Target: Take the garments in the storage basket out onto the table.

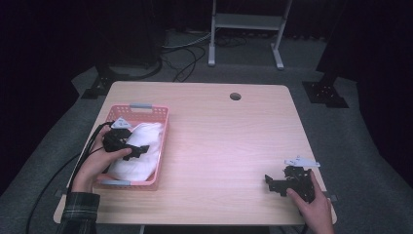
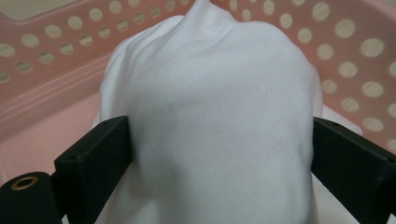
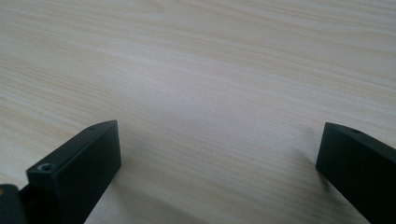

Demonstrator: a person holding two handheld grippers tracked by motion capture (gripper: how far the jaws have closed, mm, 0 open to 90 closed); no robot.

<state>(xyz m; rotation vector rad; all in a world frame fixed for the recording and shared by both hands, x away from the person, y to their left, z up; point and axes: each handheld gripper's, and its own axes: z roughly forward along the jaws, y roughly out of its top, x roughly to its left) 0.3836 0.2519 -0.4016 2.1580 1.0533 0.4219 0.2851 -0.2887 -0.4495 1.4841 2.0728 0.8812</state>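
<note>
A white cloth [image 1: 148, 132] lies bundled in a pink perforated basket [image 1: 162, 127] at the table's left. My left gripper [image 1: 138, 150] reaches into the basket from the left, over the cloth. In the left gripper view the cloth [image 2: 215, 93] bulges up between the two jaws and touches both, while the left gripper [image 2: 219, 140] stands wide open around it. My right gripper [image 1: 271, 182] rests low on the table near the front right corner, held by a hand. In the right gripper view the right gripper [image 3: 219, 149] is open over bare wood.
The light wooden table [image 1: 224, 136] has a round cable hole [image 1: 235, 96] near its far edge. A white metal stand [image 1: 246, 22] is on the floor behind the table. The basket wall [image 2: 345, 46] rises close behind the cloth.
</note>
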